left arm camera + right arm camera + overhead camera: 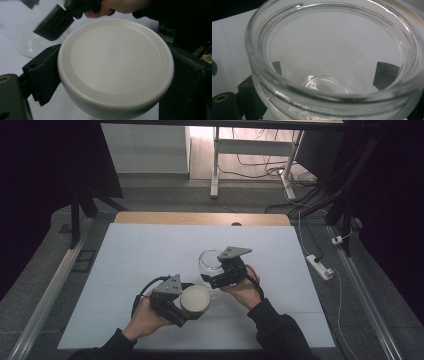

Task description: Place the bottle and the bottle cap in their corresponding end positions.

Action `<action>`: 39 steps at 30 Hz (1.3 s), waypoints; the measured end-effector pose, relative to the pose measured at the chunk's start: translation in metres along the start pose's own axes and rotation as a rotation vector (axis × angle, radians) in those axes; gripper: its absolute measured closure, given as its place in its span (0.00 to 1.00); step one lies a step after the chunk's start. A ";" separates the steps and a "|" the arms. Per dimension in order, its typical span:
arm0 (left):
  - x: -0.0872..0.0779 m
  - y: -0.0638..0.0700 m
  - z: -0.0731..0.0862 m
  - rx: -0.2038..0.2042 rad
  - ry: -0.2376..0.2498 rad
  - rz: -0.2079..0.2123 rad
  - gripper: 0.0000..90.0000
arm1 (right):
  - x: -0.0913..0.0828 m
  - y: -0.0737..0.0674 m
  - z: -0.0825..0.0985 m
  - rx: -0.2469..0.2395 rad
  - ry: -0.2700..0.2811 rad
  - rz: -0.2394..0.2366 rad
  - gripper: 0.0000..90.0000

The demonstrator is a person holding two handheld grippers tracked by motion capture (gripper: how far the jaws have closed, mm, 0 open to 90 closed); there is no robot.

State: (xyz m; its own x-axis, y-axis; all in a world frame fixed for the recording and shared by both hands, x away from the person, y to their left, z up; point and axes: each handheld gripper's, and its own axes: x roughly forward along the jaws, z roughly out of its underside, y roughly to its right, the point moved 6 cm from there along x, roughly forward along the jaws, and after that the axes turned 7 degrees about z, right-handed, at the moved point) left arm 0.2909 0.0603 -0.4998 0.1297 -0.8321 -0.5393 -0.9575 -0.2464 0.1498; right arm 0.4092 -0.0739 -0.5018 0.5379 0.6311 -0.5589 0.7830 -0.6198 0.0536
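High view: white round lid (195, 300) sits in the left claw (192, 306), near the front middle of the white worktop (130, 255), flat face up. Left gripper view: lid (115, 65) clamped by its rim between the two black jaws, one each side, touching. Clear glass jar (211, 261) just behind and right of the lid, mouth open, lidless. Right claw (212, 279) grips the jar from the person's side. Right gripper view: jar (332, 75) wall between both jaws, seen through the glass, clenched on it. Hands (145, 320) hold both grippers. Beyond the worktop: floor, cables, power strip (320, 266).
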 end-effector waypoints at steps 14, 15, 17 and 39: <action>0.023 -0.014 0.016 0.016 0.010 -0.018 0.09 | 0.023 0.004 -0.002 0.000 -0.017 0.014 0.07; 0.024 -0.015 0.017 0.014 0.011 -0.016 0.09 | 0.025 0.005 -0.002 -0.002 -0.019 0.016 0.07; 0.029 -0.018 0.018 0.011 0.008 -0.014 0.09 | 0.028 0.006 -0.001 -0.001 -0.023 0.021 0.07; 0.056 -0.038 0.036 0.007 -0.129 -0.054 0.09 | 0.057 0.012 0.006 -0.005 -0.050 0.038 0.07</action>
State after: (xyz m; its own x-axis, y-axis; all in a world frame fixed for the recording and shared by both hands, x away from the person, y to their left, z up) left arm 0.3249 0.0404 -0.5656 0.1477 -0.7464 -0.6489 -0.9519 -0.2853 0.1115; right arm 0.4477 -0.0486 -0.5379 0.5508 0.5833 -0.5970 0.7640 -0.6404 0.0793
